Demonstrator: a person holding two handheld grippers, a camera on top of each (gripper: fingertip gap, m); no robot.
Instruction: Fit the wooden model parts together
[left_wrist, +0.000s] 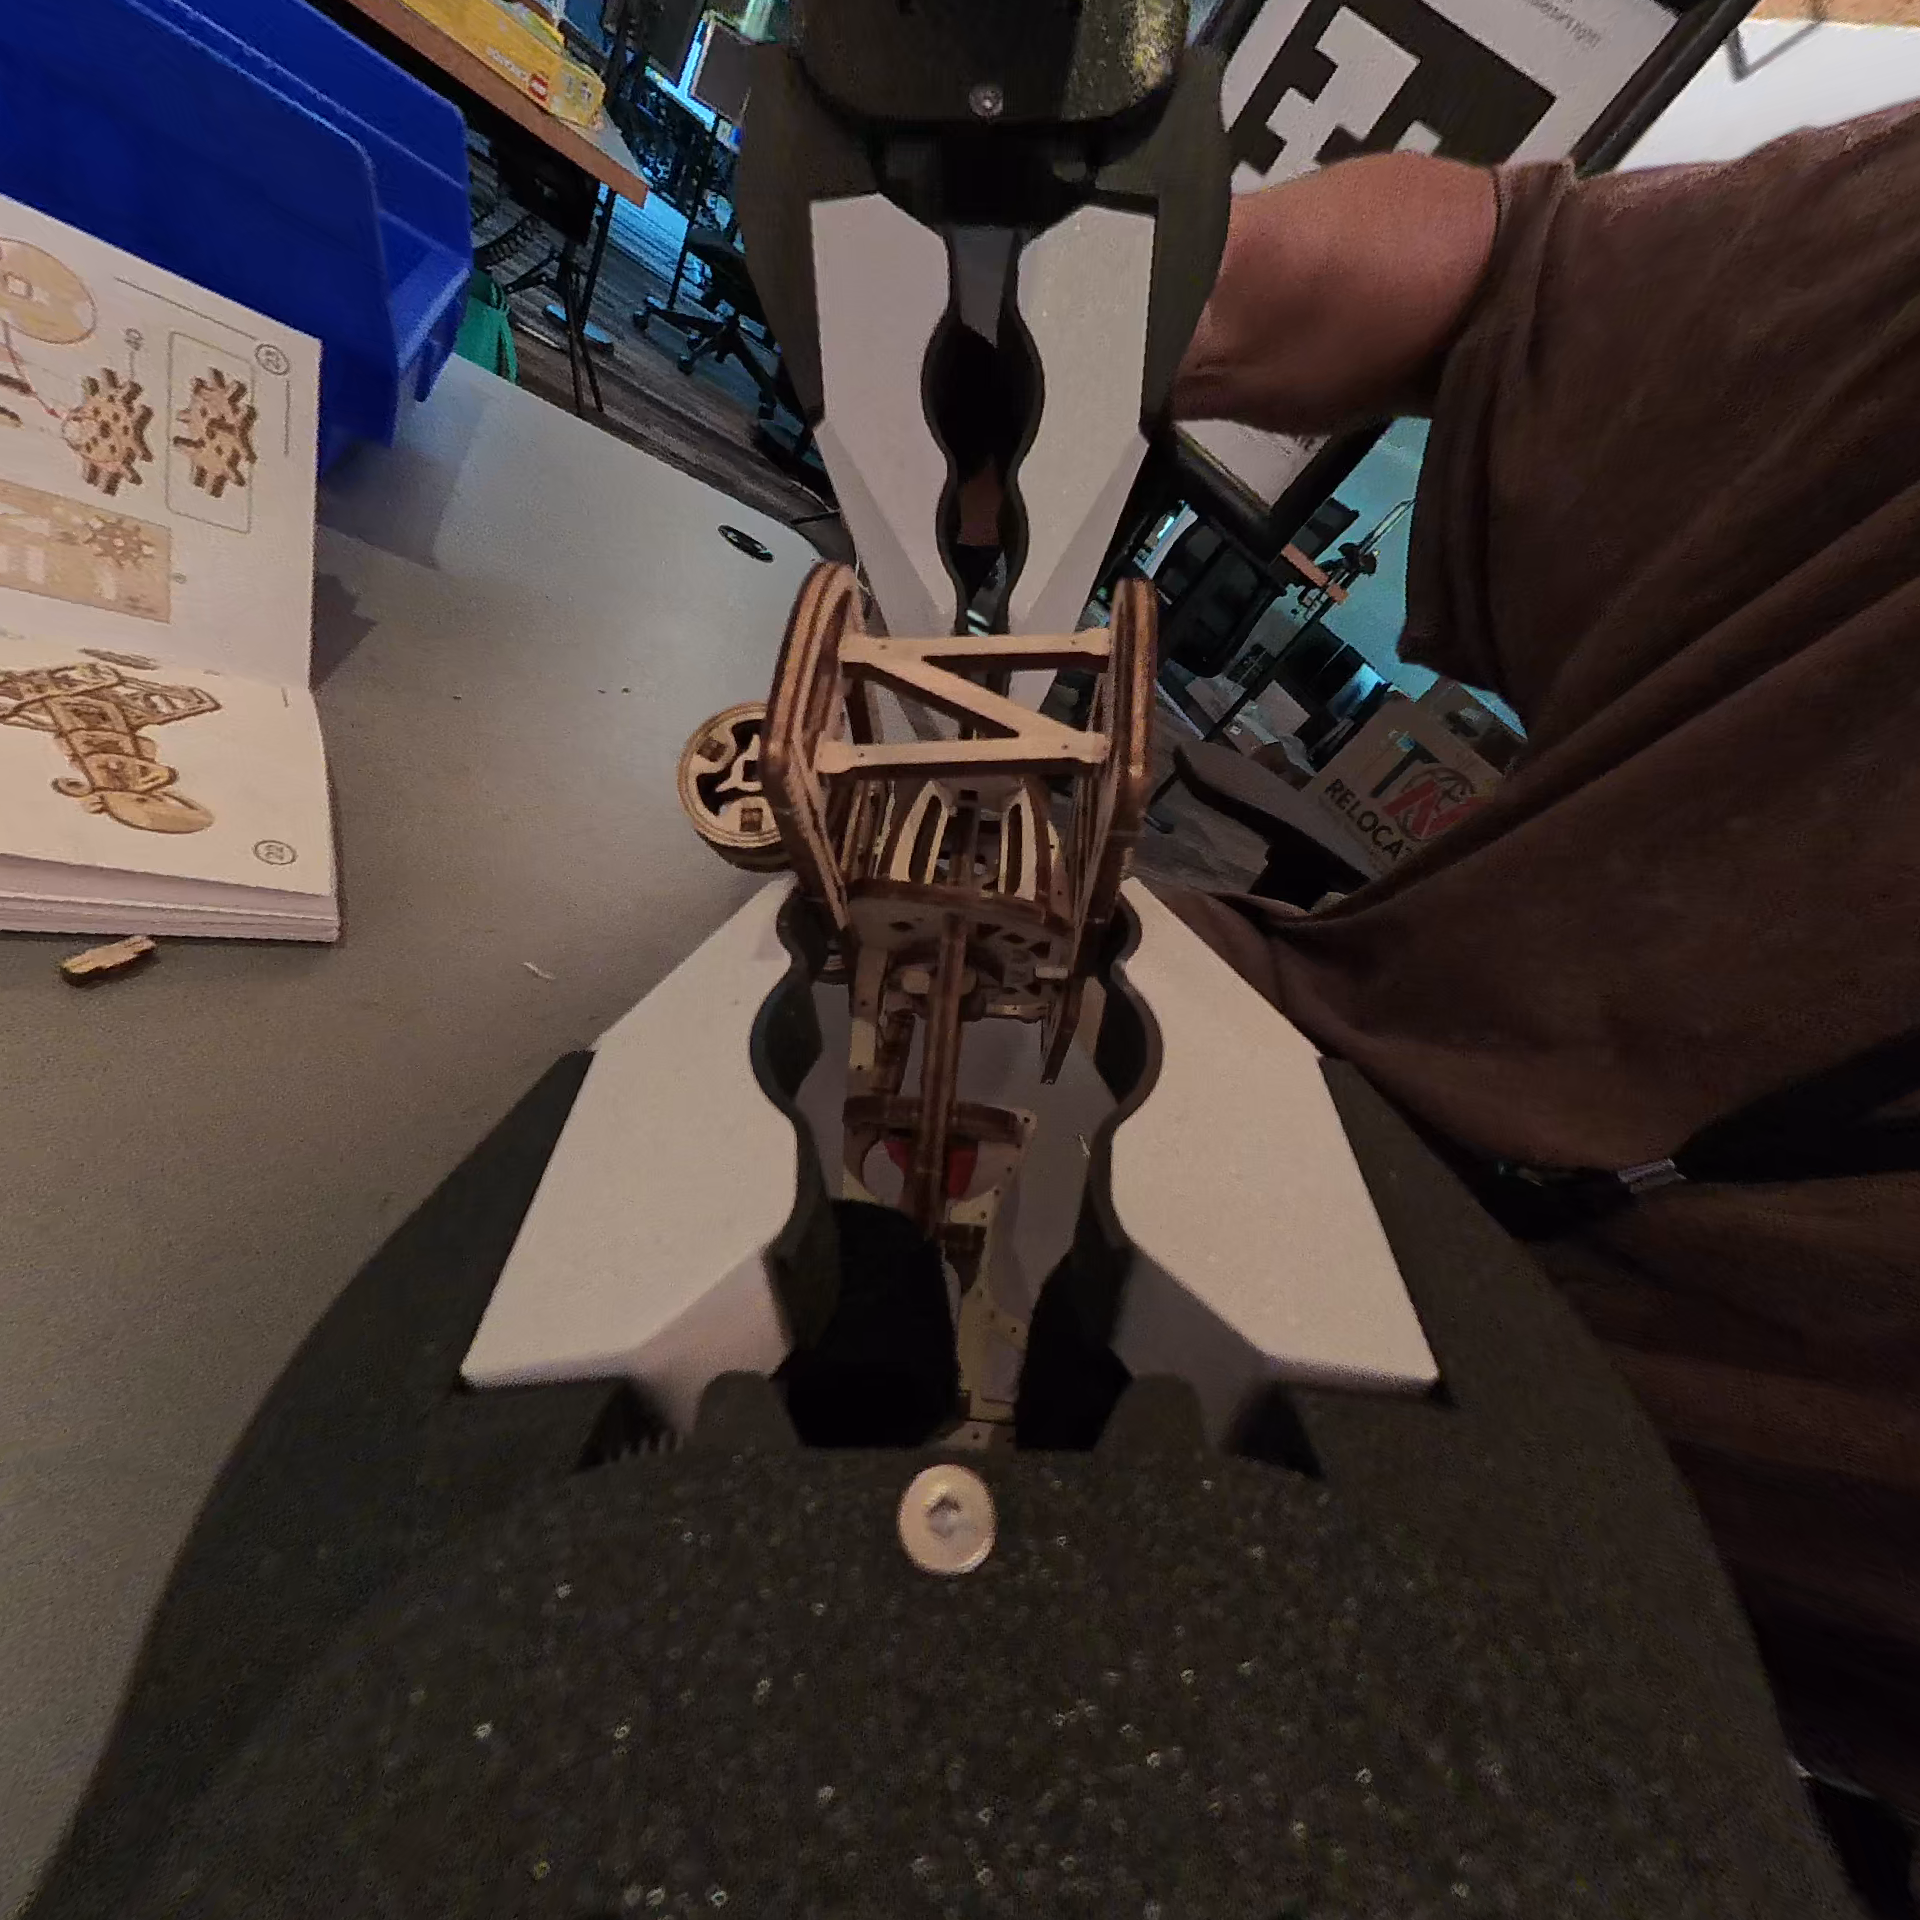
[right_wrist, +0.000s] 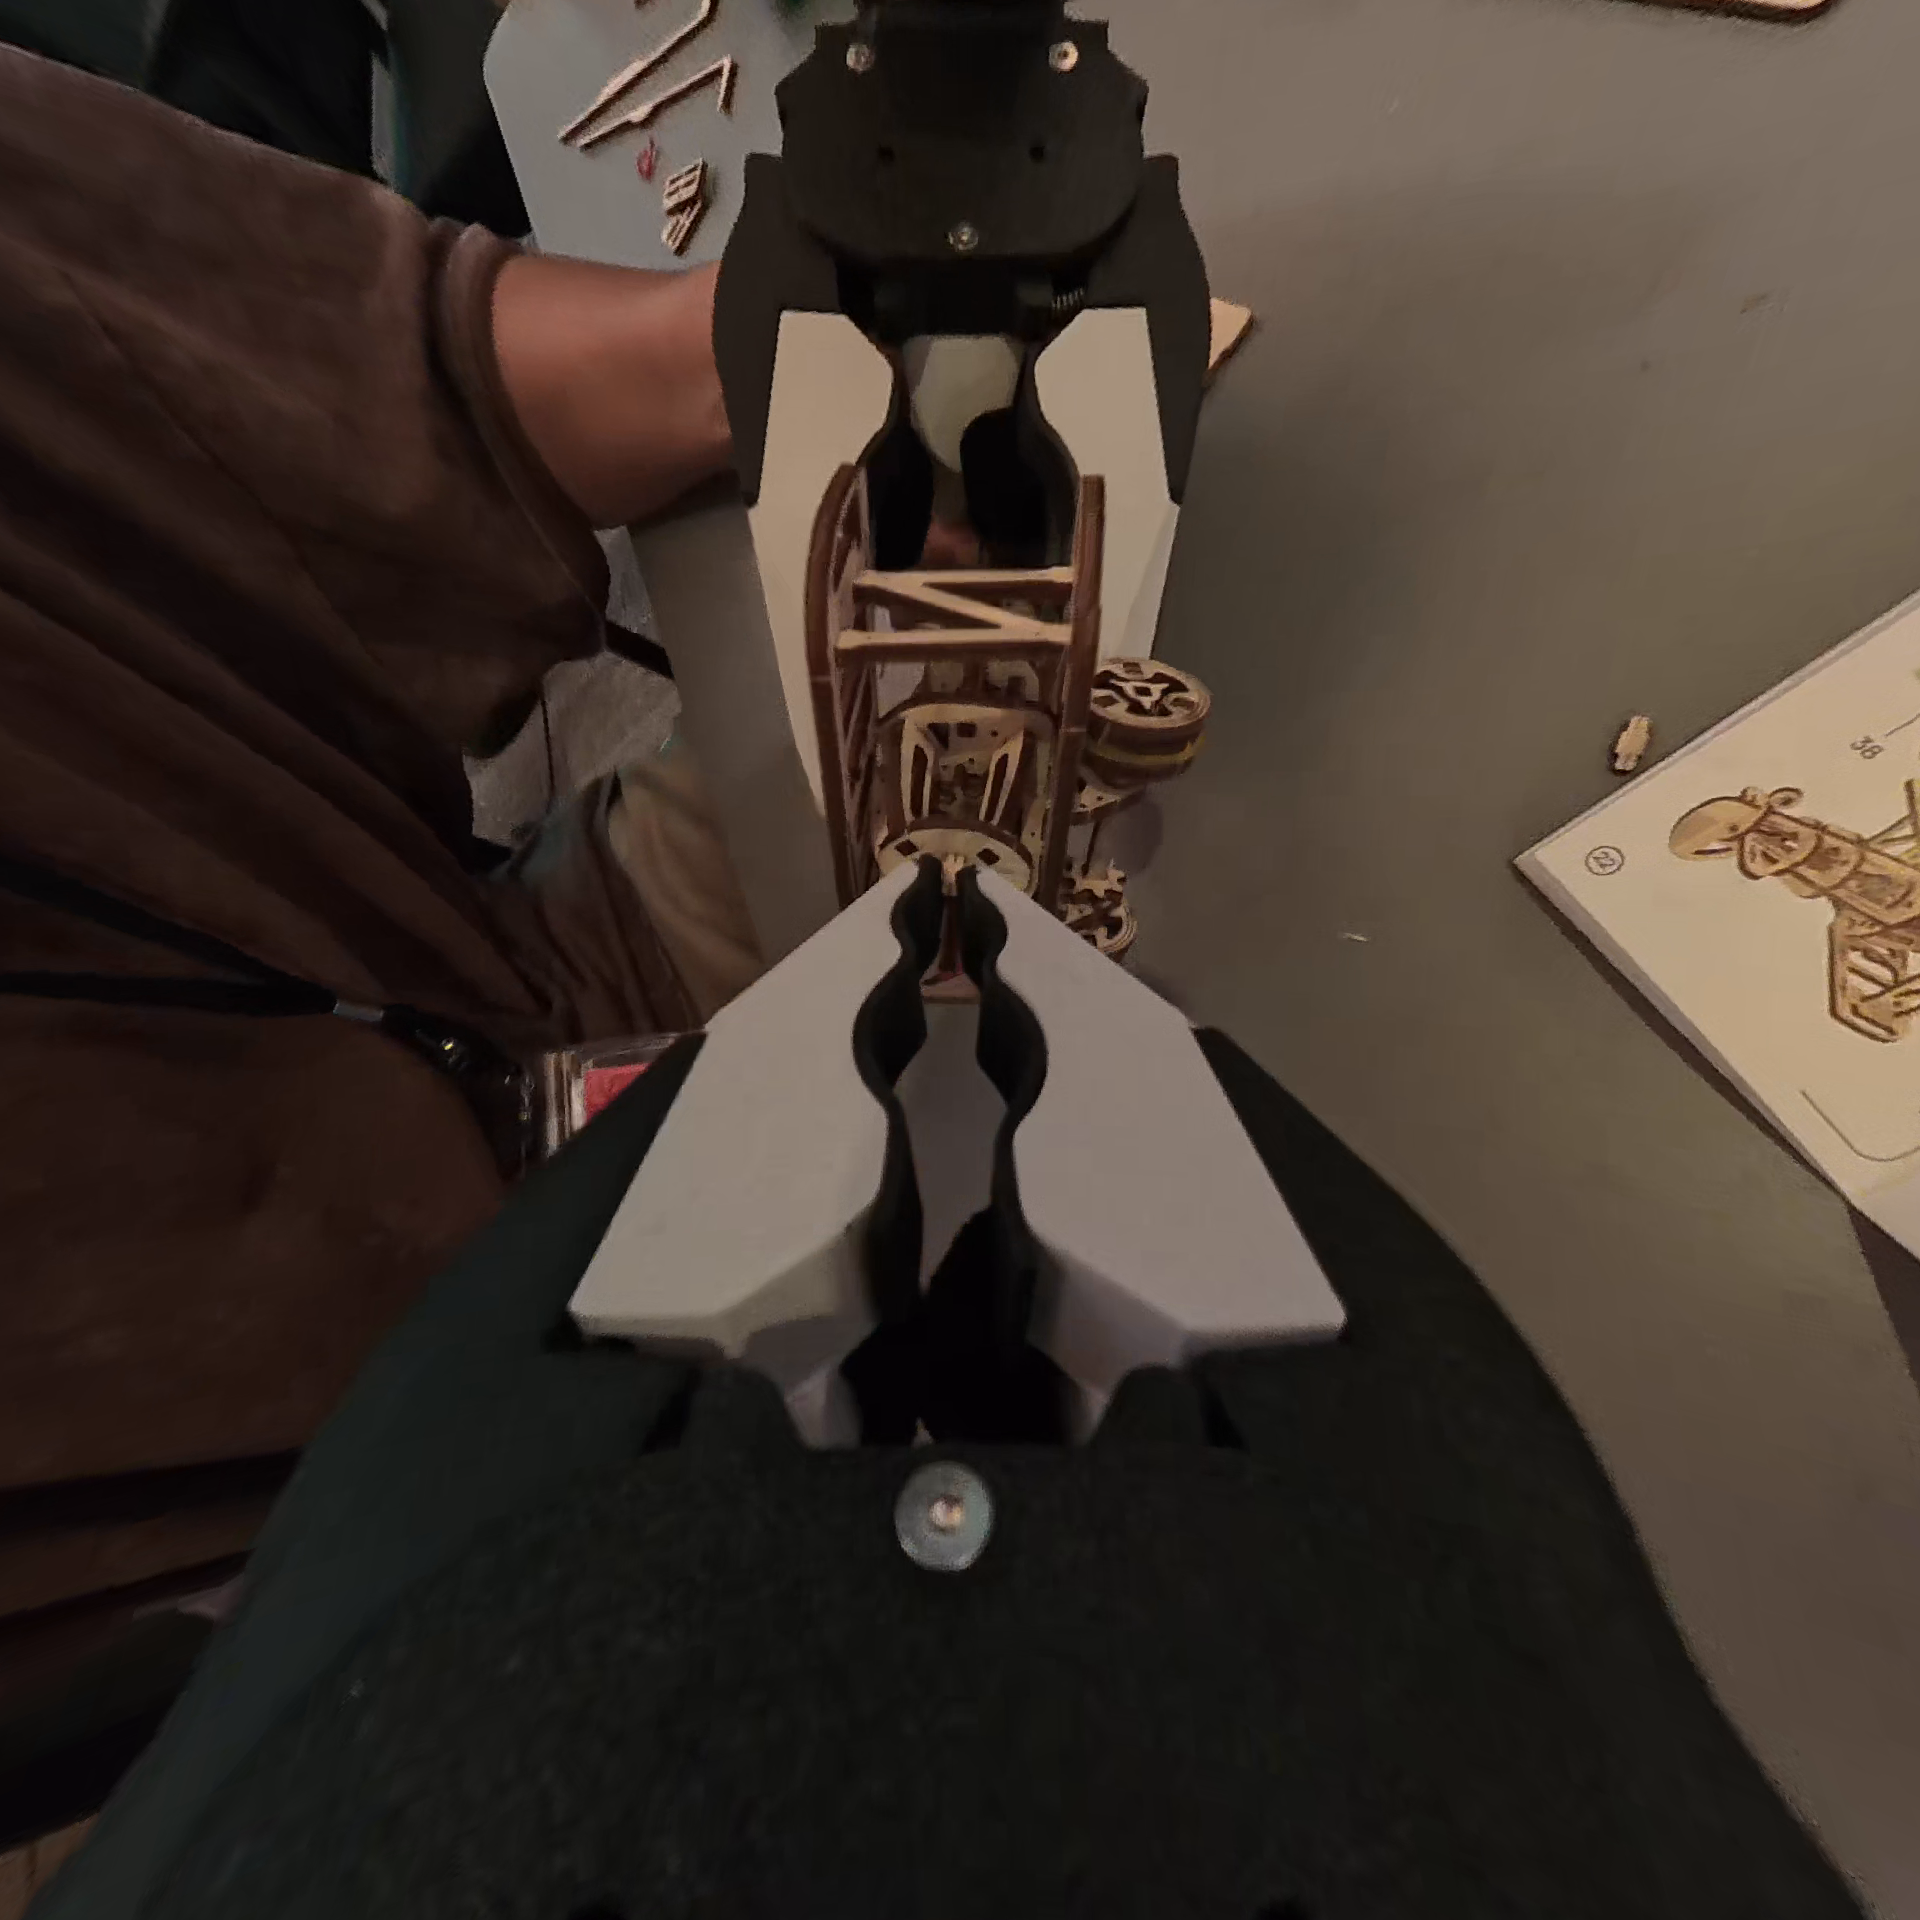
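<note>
The wooden model (left_wrist: 961, 790) is held up just over the grey table (left_wrist: 312, 1195), caught between the two grippers, which face each other nose to nose. The left gripper (left_wrist: 951, 940) has its jaws spread around the model's narrow body, which runs back between the white fingers (left_wrist: 665, 1174); the fingers look to press on its sides, so it seems to be gripping the model. From the other end the right gripper (right_wrist: 948, 878) has its jaws drawn nearly together, the tips pinching a thin wooden pin that sticks out of the model's round end disc. A small wheel (right_wrist: 1148, 717) hangs off the model's side toward the table's middle. The model's open frame with its zigzag brace sits uppermost between the two tools. An open booklet (left_wrist: 156, 582) lies flat on the table to the left, with a blue bin (left_wrist: 239, 197) behind it and a small wood scrap (left_wrist: 107, 958) just in front of it. More loose wooden pieces (right_wrist: 655, 94) lie on a pale sheet farther off. The person's brown sleeve (left_wrist: 1683, 644) fills the side nearest the body.
</note>
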